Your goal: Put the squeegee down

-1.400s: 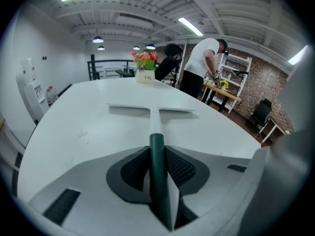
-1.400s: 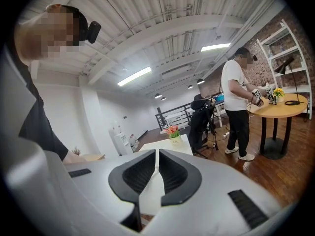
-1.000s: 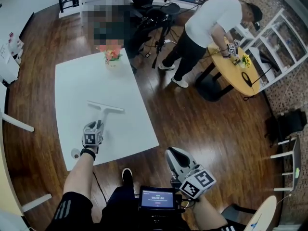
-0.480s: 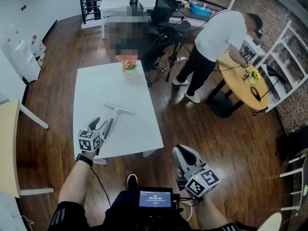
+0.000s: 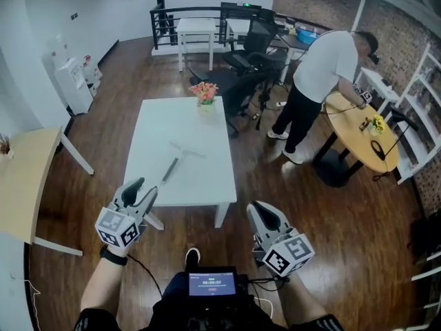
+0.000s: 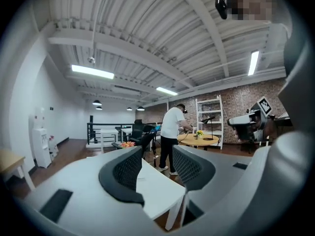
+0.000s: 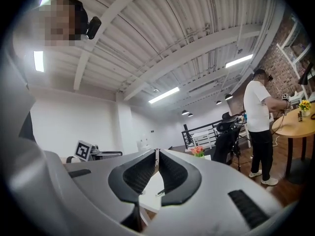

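The squeegee (image 5: 176, 160) lies flat on the white table (image 5: 207, 178), handle toward me and blade across the far end. My left gripper (image 5: 142, 190) hangs just off the table's near left corner, apart from the handle; in the left gripper view (image 6: 156, 154) its jaws stand open with nothing between them. My right gripper (image 5: 258, 211) is held low over the wood floor to the right of the table, and in the right gripper view (image 7: 156, 154) its jaws are shut on nothing.
A flower pot (image 5: 205, 92) stands at the table's far edge. A person in a white shirt (image 5: 320, 64) bends over a round wooden table (image 5: 362, 140) at the right. Office chairs (image 5: 251, 47) stand behind. A pale wooden table (image 5: 21, 185) is at the left. A small screen (image 5: 212, 283) sits at my waist.
My left gripper has let go of the squeegee handle and drawn back off the table toward me. The squeegee stays on the table. The head view has pulled back and lifted.
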